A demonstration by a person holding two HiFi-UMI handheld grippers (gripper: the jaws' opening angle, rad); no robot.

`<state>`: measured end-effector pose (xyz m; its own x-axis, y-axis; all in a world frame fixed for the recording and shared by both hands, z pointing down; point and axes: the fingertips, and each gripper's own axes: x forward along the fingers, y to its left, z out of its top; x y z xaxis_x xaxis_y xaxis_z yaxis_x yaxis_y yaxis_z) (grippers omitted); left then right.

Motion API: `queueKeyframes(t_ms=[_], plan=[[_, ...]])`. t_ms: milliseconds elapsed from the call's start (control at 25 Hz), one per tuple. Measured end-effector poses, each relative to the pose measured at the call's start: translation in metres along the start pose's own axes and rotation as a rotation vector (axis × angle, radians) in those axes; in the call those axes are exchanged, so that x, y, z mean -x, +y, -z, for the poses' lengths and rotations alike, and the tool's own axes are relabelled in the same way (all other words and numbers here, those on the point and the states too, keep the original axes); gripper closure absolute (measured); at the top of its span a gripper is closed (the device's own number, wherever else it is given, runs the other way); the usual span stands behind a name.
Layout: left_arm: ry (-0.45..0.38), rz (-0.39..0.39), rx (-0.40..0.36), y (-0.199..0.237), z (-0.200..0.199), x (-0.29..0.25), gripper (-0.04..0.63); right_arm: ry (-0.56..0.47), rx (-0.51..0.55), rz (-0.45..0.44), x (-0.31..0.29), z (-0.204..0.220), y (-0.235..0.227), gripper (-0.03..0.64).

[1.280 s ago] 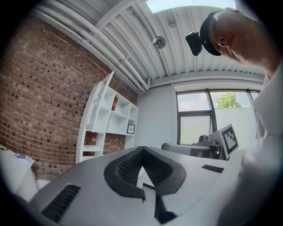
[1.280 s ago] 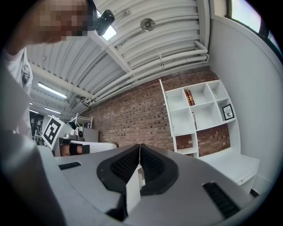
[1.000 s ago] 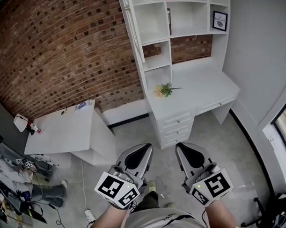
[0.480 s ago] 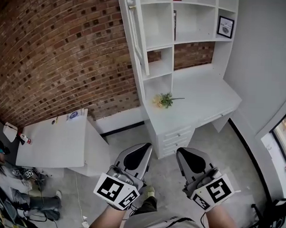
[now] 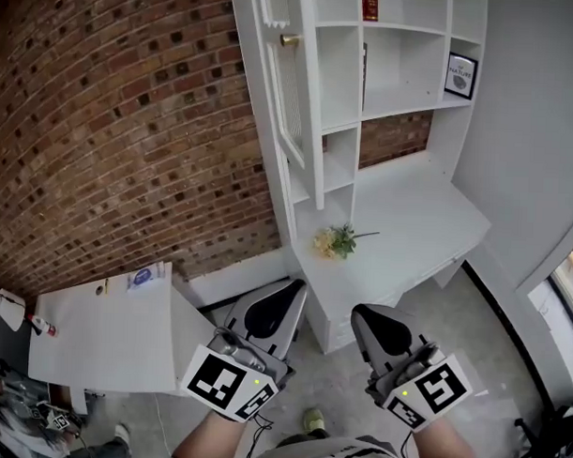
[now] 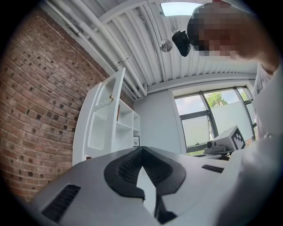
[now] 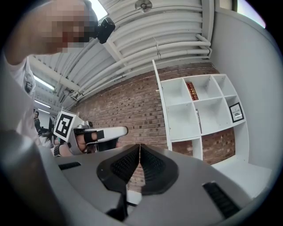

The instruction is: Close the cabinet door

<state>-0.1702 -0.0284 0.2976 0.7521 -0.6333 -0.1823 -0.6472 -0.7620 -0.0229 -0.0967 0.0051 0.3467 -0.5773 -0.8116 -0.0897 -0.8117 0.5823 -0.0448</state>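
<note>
- Against the brick wall (image 5: 131, 124) at the far end of the room stands a tall white shelf unit (image 5: 405, 68) w/ open compartments; it rises from a white desk (image 5: 409, 218) w/ drawers underneath.
- On the unit's left side, upper part, sits the cabinet door (image 5: 289, 92): white, narrow frame, ribbed or slatted panel in the middle, small brass knob (image 5: 289, 40) near its top.
- Door is open: leaf swung out from the shelf front into the room, so the head view catches it nearly edge-on. Long axis vert.; the left gripper view shows the door (image 6: 104, 117) from below, angled off the unit.
- Low white table (image 5: 104, 334) sits left of the desk, along the same wall.
- L gripper (image 5: 297, 285): low in the head view, aimed toward the desk, well apart from the door. Jaws clenched, pads meeting at the tip, nothing btwn them (image 6: 140, 148); touches nothing.
- R gripper (image 5: 359, 311): beside the left one, also well short of the unit. Jaws pressed together, empty (image 7: 139, 145); no contact w/ anything.
- Small items: bunch of yellow flowers (image 5: 338, 241) lying on the desk's left end, framed picture (image 5: 460, 75) on a right-hand shelf, red book (image 5: 370, 5) in a top compartment.
</note>
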Motion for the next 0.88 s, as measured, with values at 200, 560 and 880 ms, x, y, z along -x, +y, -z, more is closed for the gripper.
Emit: queueKeyframes(t_ms=[200,560,880], plan=[[-0.059,0.042,-0.059,0.039,-0.032,-0.031,0.586,-0.040,0.025,0.010,-0.039,-0.016,-0.014,0.598],[-0.136,0.077,-0.112,0.082,-0.084,-0.089,0.586,-0.079,0.035,-0.040,-0.090,-0.031,-0.037,0.598],[-0.256,0.056,-0.204,0.122,-0.158,-0.137,0.583,-0.118,0.022,-0.128,-0.128,-0.051,-0.081,0.598]])
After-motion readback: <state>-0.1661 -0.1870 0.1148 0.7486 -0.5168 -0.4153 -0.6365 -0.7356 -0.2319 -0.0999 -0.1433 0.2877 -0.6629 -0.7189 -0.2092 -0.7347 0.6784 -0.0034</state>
